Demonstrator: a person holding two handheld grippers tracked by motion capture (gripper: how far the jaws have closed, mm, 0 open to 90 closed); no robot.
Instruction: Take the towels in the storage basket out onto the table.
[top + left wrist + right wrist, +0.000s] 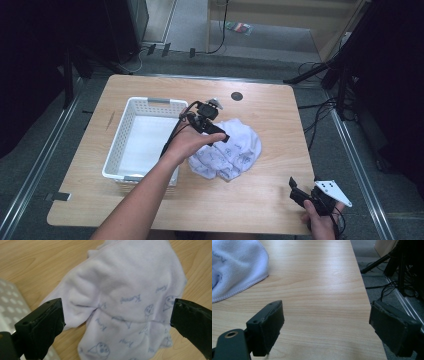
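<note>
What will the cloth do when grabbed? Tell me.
The cloth lies crumpled in soft folds, so it will likely droop and unfold when lifted. Its fleecy surface should grip the fingers rather than slip. It probably weighs little.

In your high view, the basket [131, 145] sits left of centre on the surface [270, 195]. The cloth [231, 148] lies just right of it. Your right gripper [300, 192] hangs at lower right.

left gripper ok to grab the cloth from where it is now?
Probably yes. The left gripper sits right over the cloth, and in its own view the jaws stand wide open with the cloth between and below them, nothing in between. The basket is off to the side, clear of the approach.
</note>
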